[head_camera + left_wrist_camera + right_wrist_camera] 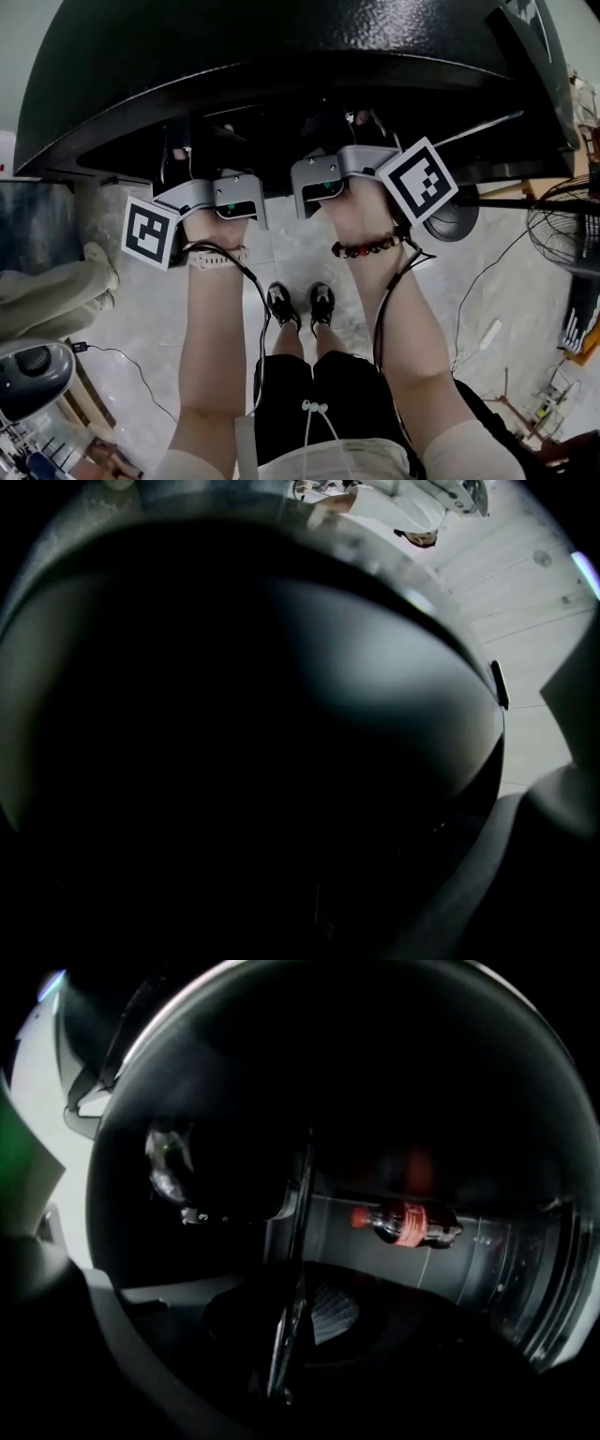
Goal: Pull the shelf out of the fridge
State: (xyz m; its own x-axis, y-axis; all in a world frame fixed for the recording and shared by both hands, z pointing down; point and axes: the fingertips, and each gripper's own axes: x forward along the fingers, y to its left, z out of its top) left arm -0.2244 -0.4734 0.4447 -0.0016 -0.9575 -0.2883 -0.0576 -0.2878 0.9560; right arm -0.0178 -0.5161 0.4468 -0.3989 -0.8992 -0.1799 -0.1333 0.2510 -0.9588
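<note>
Dark fridge (281,56) interior: R gripper (292,1349) jaws clamp shelf (302,1206) edge; L gripper (223,194) jaws too dark to read.

The pale floor (487,291) carries the person's black shoes (322,302) at the middle, a thin cable (122,361) trailing across it at the left beside a rounded grey appliance (33,375), and at the right a white power strip (489,335) and a fan (562,225) on a round black base (455,217). In the right gripper view the shelf (298,1241) shows edge-on as a thin plate in the dark fridge. A red-capped bottle (405,1222) lies beyond it, and whether it rests on the shelf cannot be told.
</note>
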